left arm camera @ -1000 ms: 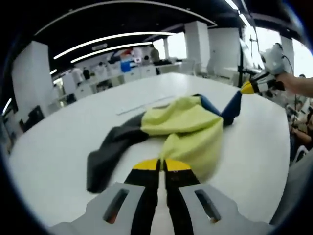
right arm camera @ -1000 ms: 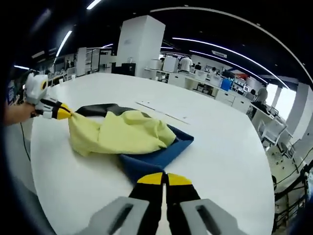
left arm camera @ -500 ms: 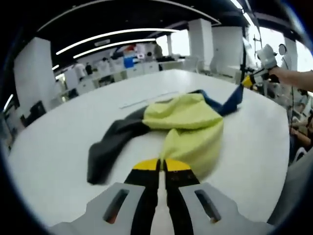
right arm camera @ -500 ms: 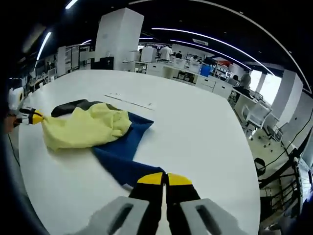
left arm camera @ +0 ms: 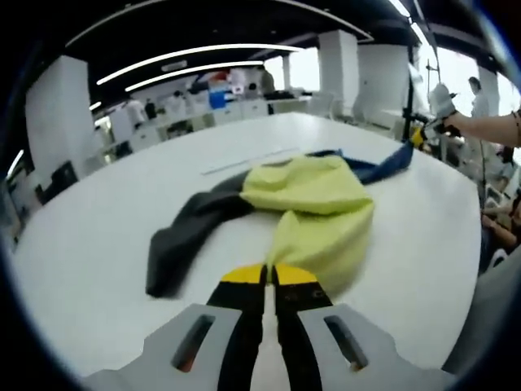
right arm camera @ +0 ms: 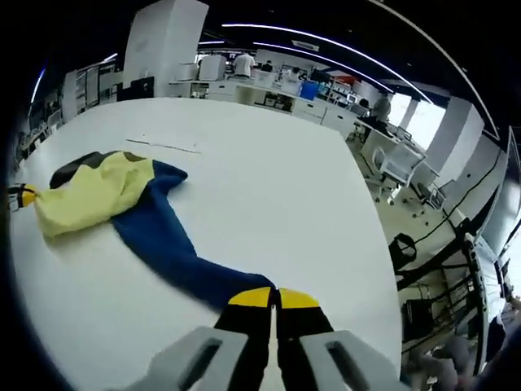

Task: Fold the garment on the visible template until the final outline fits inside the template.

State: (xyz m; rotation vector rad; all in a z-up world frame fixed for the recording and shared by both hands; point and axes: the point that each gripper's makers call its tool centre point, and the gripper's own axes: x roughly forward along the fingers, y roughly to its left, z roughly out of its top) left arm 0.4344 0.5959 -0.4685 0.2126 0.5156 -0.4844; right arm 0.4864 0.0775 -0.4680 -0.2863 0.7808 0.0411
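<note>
The garment lies on the white table [left arm camera: 98, 244], with a yellow body [left arm camera: 313, 208], a dark grey sleeve [left arm camera: 183, 236] and a blue sleeve [left arm camera: 383, 167]. My left gripper [left arm camera: 269, 275] is shut on the near edge of the yellow body. The blue sleeve [right arm camera: 163, 244] runs stretched out from the yellow body [right arm camera: 89, 187] to my right gripper [right arm camera: 274, 298], which is shut on its end. In the left gripper view the right gripper [left arm camera: 427, 130] is far right, held by a hand. The left gripper [right arm camera: 20, 195] is at the far left edge of the right gripper view.
A thin pale strip [left arm camera: 252, 159] lies on the table behind the garment. The table's rounded edge [right arm camera: 383, 269] falls off to office chairs [right arm camera: 399, 167] and cables. Desks, white columns and people stand in the background.
My right gripper has pulled away from the garment with the blue sleeve, drawing it out long and low over the table. The left gripper has kept its hold on the yellow body.
</note>
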